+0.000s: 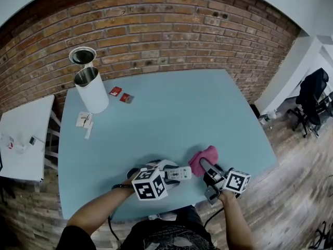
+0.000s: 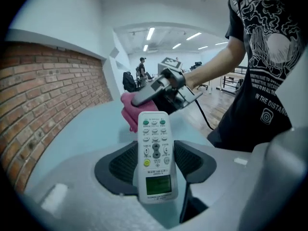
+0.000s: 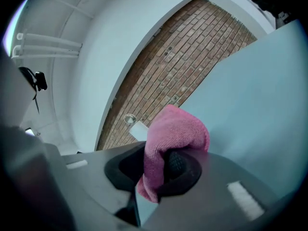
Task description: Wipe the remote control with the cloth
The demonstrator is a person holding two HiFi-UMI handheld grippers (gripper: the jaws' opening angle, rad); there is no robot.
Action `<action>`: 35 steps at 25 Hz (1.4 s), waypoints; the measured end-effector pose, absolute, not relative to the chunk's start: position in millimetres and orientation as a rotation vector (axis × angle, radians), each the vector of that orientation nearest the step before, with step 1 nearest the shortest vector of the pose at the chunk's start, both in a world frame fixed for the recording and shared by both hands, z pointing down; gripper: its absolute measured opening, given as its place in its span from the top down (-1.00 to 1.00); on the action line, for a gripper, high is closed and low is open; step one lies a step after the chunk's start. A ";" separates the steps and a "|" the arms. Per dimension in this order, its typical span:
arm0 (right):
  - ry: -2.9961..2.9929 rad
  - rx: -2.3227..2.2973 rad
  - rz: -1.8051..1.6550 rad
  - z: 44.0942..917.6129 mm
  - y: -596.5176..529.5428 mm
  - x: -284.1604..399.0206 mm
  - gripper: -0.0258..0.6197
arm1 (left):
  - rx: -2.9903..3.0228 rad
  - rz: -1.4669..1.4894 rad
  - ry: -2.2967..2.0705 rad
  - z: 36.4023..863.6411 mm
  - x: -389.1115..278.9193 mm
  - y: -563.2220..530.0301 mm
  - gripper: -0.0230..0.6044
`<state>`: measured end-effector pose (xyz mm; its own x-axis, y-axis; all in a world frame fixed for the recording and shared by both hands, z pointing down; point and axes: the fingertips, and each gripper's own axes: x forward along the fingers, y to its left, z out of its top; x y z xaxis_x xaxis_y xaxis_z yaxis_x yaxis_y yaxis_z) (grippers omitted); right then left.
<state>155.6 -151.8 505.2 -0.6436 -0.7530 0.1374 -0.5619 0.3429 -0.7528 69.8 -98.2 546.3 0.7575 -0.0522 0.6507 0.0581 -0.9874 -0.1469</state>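
Jaws of left gripper point(image 2: 155, 167) clamped on remote point(image 1: 179, 173); right gripper point(image 3: 161, 170) jaws pinch pink cloth point(image 3: 178, 129), its lower end hidden behind the gripper body.

A white canister point(image 1: 91, 90) stands at the far left corner of a pale blue table point(image 1: 171, 108) set against a brick wall point(image 1: 156, 25). Two red packets point(image 1: 115, 91) lie just beside it, with paper slips point(image 1: 84, 120) nearer the edge. A white side table point(image 1: 26, 134) stands to the left and a black office chair point(image 1: 312, 90) to the right.
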 end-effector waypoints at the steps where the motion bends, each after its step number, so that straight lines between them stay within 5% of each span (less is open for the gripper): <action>1: 2.369 -1.193 -1.186 504.9 -151.5 155.9 0.73 | -2.796 -1.107 -0.037 557.5 66.4 -96.2 0.17; 14: 2.430 -1.225 -1.250 527.7 -139.5 143.0 0.73 | -2.732 -1.581 -0.164 624.1 40.7 -88.8 0.17; 35: 2.764 -0.991 -1.253 521.3 -140.7 12.6 0.73 | -2.733 -1.537 0.018 618.1 -12.9 -101.0 0.06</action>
